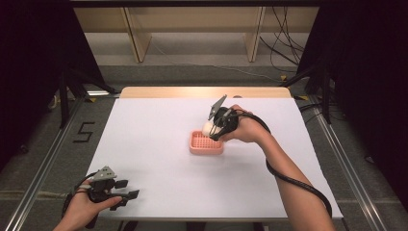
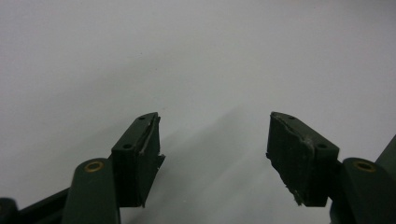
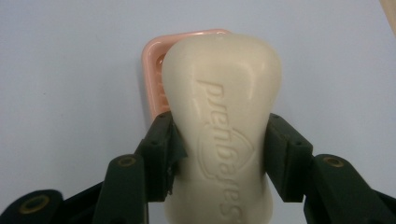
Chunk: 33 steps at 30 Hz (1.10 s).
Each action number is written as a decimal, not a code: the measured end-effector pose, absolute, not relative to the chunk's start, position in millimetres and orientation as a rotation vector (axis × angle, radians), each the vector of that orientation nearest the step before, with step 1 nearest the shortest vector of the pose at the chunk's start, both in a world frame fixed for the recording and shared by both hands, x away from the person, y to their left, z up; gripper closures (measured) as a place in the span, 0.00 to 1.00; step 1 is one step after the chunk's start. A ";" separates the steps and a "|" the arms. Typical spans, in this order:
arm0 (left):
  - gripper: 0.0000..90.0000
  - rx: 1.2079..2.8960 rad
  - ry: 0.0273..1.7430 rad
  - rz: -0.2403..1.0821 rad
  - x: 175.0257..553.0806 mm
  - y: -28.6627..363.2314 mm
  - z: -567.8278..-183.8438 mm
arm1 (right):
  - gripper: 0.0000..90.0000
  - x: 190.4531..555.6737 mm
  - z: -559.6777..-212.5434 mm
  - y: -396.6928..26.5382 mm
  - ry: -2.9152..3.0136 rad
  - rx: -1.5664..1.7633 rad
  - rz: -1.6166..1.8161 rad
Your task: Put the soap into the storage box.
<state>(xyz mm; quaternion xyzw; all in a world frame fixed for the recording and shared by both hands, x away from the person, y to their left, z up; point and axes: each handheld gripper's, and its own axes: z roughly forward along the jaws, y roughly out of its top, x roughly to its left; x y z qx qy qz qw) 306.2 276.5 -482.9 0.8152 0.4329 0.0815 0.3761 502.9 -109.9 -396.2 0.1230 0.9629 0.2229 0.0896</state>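
A cream bar of soap [image 3: 224, 121] with embossed lettering is clamped between the jaws of my right gripper [image 3: 219, 154]. In the high view the soap [image 1: 208, 128] hangs just above the upper right part of a pink slotted soap dish [image 1: 202, 144] on the white table, with the right gripper [image 1: 215, 129] shut on it. Most of the pink dish [image 3: 154, 70] is hidden behind the bar in the right gripper view. My left gripper [image 1: 126, 188] rests low at the table's near left corner, open, with nothing between its jaws [image 2: 212, 154].
A white sheet [image 1: 154, 159] covers the table, with a wooden strip [image 1: 202, 92] along the far edge. The right gripper's cable [image 1: 293, 183] loops over the right forearm. Shelving legs and loose cables stand on the floor beyond the table.
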 end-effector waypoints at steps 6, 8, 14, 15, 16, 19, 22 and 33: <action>0.38 2.089 1.106 0.208 306.1 276.7 -482.7 | 0.56 505.1 -398.0 -106.5 2.866 0.373 0.668; 0.38 2.089 1.105 0.207 306.1 276.9 -482.6 | 0.56 505.8 -398.6 -104.8 2.865 0.372 0.665; 0.38 2.074 1.109 0.206 305.8 276.1 -482.8 | 0.56 507.9 -400.3 -99.3 2.867 0.361 0.670; 0.38 2.075 1.109 0.205 305.7 275.9 -483.0 | 0.56 508.3 -401.1 -97.5 2.869 0.361 0.668; 0.38 2.075 1.110 0.205 305.7 275.8 -483.1 | 0.56 508.9 -401.8 -96.3 2.877 0.359 0.658; 0.38 2.074 1.112 0.205 305.7 276.2 -482.9 | 0.56 510.1 -405.3 -93.3 2.879 0.349 0.658; 0.38 2.087 1.107 0.208 305.9 277.0 -482.6 | 0.56 511.0 -407.5 -91.8 2.884 0.355 0.650; 0.38 2.087 1.105 0.204 306.0 276.9 -482.7 | 0.56 515.0 -414.2 -84.8 2.896 0.352 0.636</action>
